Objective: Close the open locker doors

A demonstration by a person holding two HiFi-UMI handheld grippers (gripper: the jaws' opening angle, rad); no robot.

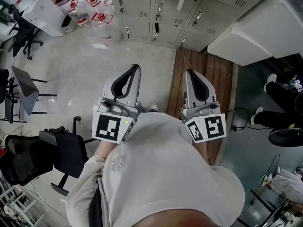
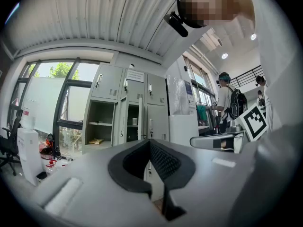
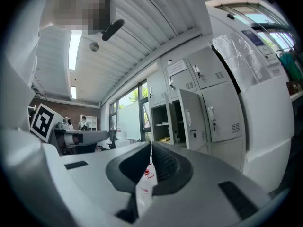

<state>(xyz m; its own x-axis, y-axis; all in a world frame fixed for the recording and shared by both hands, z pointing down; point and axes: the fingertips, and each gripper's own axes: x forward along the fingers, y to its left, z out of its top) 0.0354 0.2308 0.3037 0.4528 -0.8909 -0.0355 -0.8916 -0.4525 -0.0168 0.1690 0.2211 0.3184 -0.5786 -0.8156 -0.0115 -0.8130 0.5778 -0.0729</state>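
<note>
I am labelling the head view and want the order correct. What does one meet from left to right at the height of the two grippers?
grey chair → left gripper → right gripper → black cable → person's legs in dark trousers

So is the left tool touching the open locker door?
Apart. In the left gripper view the open locker door stands far off, well beyond the tips of the left tool.
</note>
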